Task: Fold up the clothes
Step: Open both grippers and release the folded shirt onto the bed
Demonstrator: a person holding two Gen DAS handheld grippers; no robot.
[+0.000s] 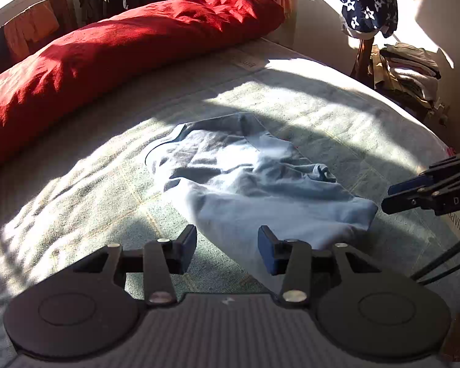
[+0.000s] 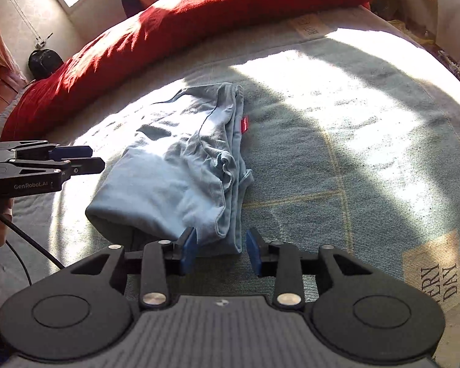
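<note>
A folded light-blue T-shirt point(image 2: 181, 165) lies mid-bed on the grey-green bedspread point(image 2: 337, 141), red duvet point(image 2: 199, 15) at twelve o'clock. Left gripper point(image 1: 227, 245) and right gripper point(image 2: 220, 245) both gape, holding nothing.

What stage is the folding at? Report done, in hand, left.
Done: the light blue shirt lies doubled over in a rough bundle on the bed cover.
In hand: nothing; the left gripper and right gripper are both open, clear of the cloth.
Left: its edges look wrinkled and uneven, so probably a tidying fold.
</note>
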